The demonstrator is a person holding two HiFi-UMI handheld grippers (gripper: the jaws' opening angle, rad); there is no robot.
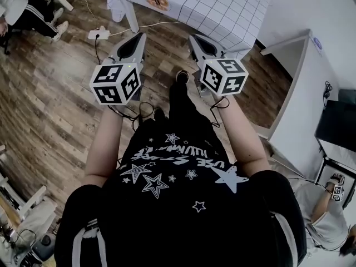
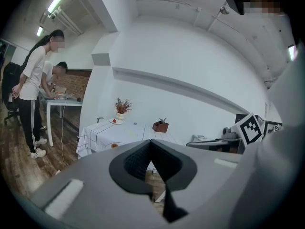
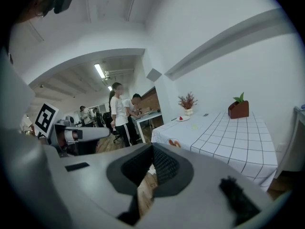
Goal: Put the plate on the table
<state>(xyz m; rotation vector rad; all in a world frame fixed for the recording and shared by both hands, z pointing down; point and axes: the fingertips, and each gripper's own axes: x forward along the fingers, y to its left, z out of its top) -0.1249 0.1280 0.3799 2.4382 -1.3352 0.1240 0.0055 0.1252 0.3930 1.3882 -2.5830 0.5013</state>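
A table with a white checked cloth (image 1: 222,7) stands ahead of me across the wooden floor. Near its far edge lies a small white plate (image 3: 181,119) with something red on it, beside a vase; the left gripper view shows that plate (image 2: 114,120) too. A round orange-brown thing (image 1: 157,3) lies near the table's front edge. My left gripper (image 1: 133,42) and right gripper (image 1: 203,44) are held side by side at waist height, short of the table. Both point toward it, both are shut, and neither holds anything.
A vase of dried flowers (image 3: 187,104) and a brown planter box (image 3: 238,109) stand on the table. A power strip (image 1: 95,34) with cables lies on the floor at left. A white cabinet (image 1: 303,88) stands at right. Two people (image 2: 35,80) stand at a desk behind.
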